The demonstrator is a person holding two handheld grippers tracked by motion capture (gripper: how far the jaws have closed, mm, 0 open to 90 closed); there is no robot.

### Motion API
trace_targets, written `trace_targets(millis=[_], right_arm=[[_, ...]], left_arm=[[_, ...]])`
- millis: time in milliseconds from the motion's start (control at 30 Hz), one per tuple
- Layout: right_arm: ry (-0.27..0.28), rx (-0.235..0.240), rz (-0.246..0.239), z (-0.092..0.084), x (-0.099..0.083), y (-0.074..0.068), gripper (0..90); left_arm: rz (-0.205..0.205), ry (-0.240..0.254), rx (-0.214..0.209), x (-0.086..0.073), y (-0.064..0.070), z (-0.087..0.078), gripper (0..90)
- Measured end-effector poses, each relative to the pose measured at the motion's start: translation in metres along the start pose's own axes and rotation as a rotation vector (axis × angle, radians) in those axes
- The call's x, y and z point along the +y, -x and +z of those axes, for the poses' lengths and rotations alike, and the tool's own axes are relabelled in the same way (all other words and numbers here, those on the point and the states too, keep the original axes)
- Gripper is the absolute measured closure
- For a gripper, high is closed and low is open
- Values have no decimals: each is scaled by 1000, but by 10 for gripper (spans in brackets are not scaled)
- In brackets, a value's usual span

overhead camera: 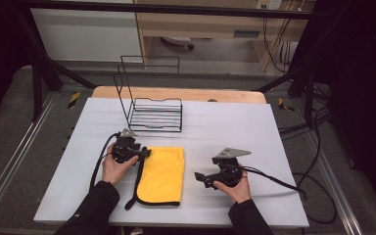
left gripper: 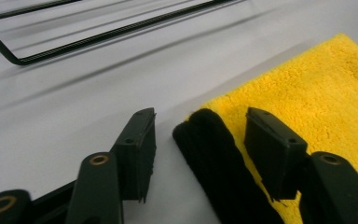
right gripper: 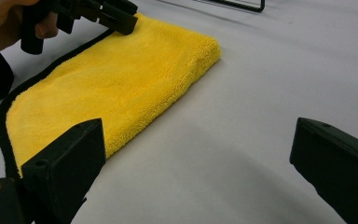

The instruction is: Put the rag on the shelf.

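Cloth: the yellow cloth [overhead camera: 162,174] lies flat and folded on the white table [overhead camera: 235,127], in front of the wire rack [overhead camera: 155,113] and apart from it, between my two hands.
Cloth edge: a black border [left gripper: 216,161] runs along the cloth's side nearest my left hand and curls round its near corner; the opposite side is a plain yellow fold.
Left tool: my left tool [overhead camera: 144,153] is down at the cloth's far corner on the bordered side. In the left gripper view its jaws stand partly apart, one over bare table beside the cloth, the other over the yellow pile, with the black border between them. The pads do not press on the border, so nothing is gripped.
Right tool: my right tool [overhead camera: 201,178] sits near the cloth's plain folded side, pointing towards it, apart from the cloth. Its jaws stand wide, with bare table between them and nothing held.
Hands: my left hand [overhead camera: 115,166] wraps the left tool just beside the bordered edge; my right hand [overhead camera: 235,188] holds the right tool nearer me than the cloth's middle.
Rack: black wire, upright back, standing behind the cloth.
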State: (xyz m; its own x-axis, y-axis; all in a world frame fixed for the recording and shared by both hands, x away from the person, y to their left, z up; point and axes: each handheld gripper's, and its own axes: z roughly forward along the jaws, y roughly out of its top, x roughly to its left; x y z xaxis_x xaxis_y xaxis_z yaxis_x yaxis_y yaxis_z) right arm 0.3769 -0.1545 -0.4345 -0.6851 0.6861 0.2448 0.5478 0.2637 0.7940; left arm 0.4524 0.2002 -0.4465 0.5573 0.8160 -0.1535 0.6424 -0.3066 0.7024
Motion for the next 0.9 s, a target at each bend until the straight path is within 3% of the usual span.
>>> trace_targets(millis=[133, 300, 500, 667, 900], right_arm=[[4, 9, 4, -2, 1, 0, 50], [3, 2, 9, -1, 2, 1, 54], [0, 0, 25, 5, 5, 0, 57], [-8, -5, 2, 20, 16, -7, 65], [-17, -29, 14, 43, 30, -12, 116]], left_arm=[[-14, -8, -28, -1, -1, 1, 529], [-5, -10, -20, -1, 2, 2, 571], [-7, -18, -37, -1, 5, 2, 686], [-13, -21, -50, 0, 4, 2, 745], [14, -15, -44, -1, 6, 3, 754]])
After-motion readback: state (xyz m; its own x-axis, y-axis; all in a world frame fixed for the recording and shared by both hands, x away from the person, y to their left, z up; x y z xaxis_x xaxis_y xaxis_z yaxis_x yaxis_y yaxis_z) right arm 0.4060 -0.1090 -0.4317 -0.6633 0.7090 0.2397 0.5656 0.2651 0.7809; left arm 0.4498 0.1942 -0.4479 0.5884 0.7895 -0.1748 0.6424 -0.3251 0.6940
